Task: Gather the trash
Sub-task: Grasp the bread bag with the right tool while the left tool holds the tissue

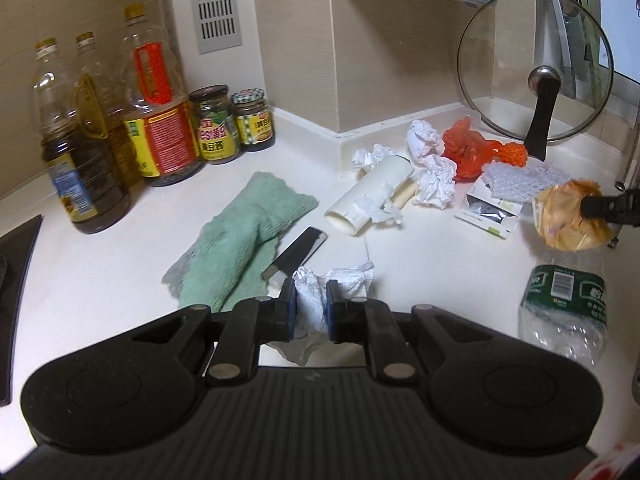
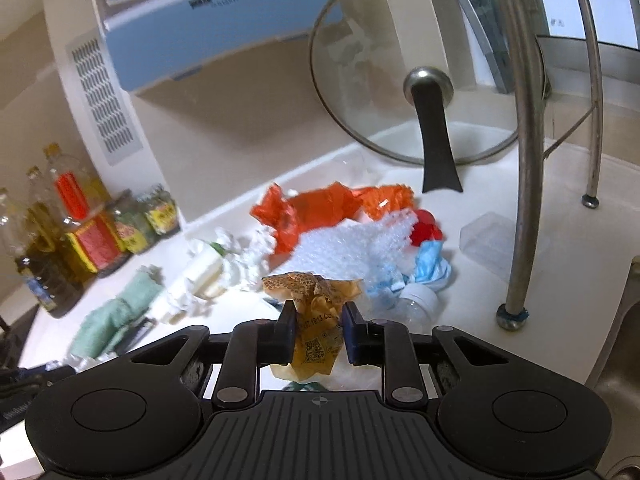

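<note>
- The left hand-held gripper (image 1: 311, 306) pinches a crumpled white tissue (image 1: 320, 296) between its blue pads, just above the white desk (image 1: 440, 264).
- The right hand-held gripper (image 2: 318, 334) is clamped on a crinkled yellow-brown wrapper (image 2: 316, 320) with printed codes, lifted off the desk.
- Just ahead of the left gripper, to its left, lie a green cloth (image 1: 240, 240) and a black knife handle (image 1: 298, 250).
- Beyond sit a white cardboard tube (image 1: 370, 196), more tissue wads (image 1: 436, 182), a torn orange bag (image 1: 466, 148) and bubble wrap (image 1: 524, 182).
- To the right, a crushed clear bottle (image 1: 564, 308) lies.
- Farthest back, a glass lid (image 1: 534, 80) leans upright; oil bottles (image 1: 76, 152) stand far left.
</note>
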`<state>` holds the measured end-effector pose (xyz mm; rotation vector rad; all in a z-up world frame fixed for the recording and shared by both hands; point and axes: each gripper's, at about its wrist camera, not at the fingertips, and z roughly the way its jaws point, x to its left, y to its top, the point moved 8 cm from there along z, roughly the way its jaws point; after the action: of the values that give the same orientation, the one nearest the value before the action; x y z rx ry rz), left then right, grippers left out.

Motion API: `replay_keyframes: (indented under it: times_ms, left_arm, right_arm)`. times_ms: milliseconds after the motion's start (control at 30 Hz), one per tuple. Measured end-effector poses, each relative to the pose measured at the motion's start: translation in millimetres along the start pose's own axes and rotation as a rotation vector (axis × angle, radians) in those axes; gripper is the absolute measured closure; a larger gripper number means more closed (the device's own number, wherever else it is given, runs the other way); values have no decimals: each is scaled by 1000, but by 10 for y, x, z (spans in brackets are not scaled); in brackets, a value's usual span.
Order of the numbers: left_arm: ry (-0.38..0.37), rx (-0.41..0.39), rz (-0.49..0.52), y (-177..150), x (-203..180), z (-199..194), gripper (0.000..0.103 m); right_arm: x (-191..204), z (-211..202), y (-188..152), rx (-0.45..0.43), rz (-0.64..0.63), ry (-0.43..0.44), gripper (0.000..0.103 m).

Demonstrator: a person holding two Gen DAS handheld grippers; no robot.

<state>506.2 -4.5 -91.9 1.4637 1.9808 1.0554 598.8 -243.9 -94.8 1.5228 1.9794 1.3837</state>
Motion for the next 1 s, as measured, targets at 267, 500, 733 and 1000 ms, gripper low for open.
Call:
replay_keyframes:
  times_ms: [267,500,733,1000]
  left_arm:
    - [-43,15,5,-210,125,-308,90]
    - [-91,37,23,-487,354,-600,90]
    - [-138,112,34,-952,576,-709,90]
    - [-174,237,35,-1573,712,-539,90]
  right_arm:
    - [483,-515,-199,27,6,148,79]
    - [1065,-828,-614,115,-31,264,79]
    - [1491,-866,-1287,262,-92,280,79]
    - [1509,-557,-2042,402,-117,189,79]
